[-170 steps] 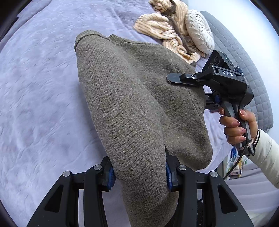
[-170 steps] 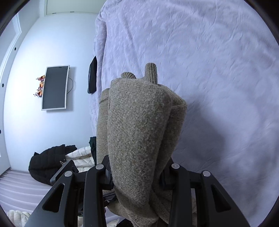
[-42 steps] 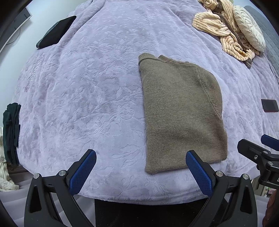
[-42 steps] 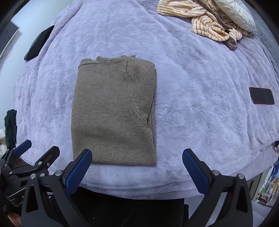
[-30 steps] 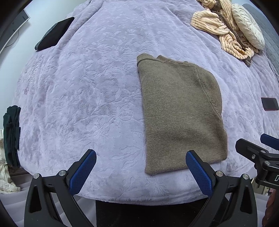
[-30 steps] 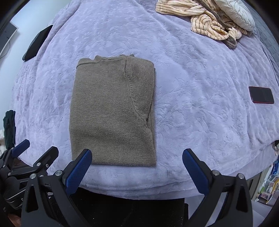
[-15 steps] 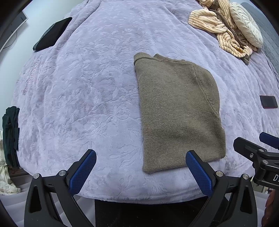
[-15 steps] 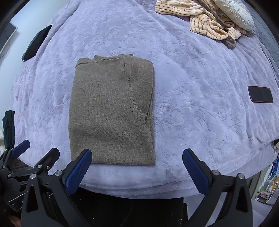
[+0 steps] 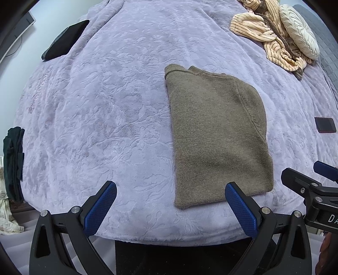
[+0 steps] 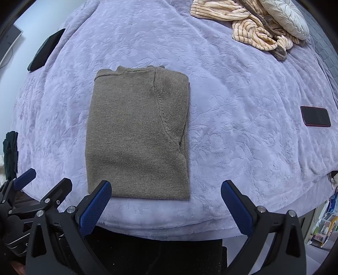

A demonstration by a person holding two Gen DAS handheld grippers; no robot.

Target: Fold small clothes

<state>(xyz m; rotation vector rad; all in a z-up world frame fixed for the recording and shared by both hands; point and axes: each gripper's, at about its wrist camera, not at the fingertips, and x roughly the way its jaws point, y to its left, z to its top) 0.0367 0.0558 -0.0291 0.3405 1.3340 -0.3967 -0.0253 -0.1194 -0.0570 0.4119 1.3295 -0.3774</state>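
Observation:
A brown knitted sweater (image 9: 215,135) lies folded into a flat rectangle on the lilac bedspread (image 9: 105,105), near the front edge. It also shows in the right wrist view (image 10: 137,135). My left gripper (image 9: 169,203) is open and empty, held back over the bed's front edge, with its right fingertip just in front of the sweater's near hem. My right gripper (image 10: 164,201) is open and empty, also at the front edge, a little to the right of the sweater. Each gripper shows at the edge of the other's view.
A striped beige garment (image 10: 249,23) and a round cream cushion (image 10: 285,17) lie at the far right. A phone (image 10: 315,116) lies on the right of the bed. A dark flat object (image 9: 65,40) lies at the far left. Dark clothes (image 9: 12,160) hang left of the bed.
Both grippers held the sweater in the air 5.7 s ago; it now lies folded on the bed and both are open. Over the last second, barely any motion.

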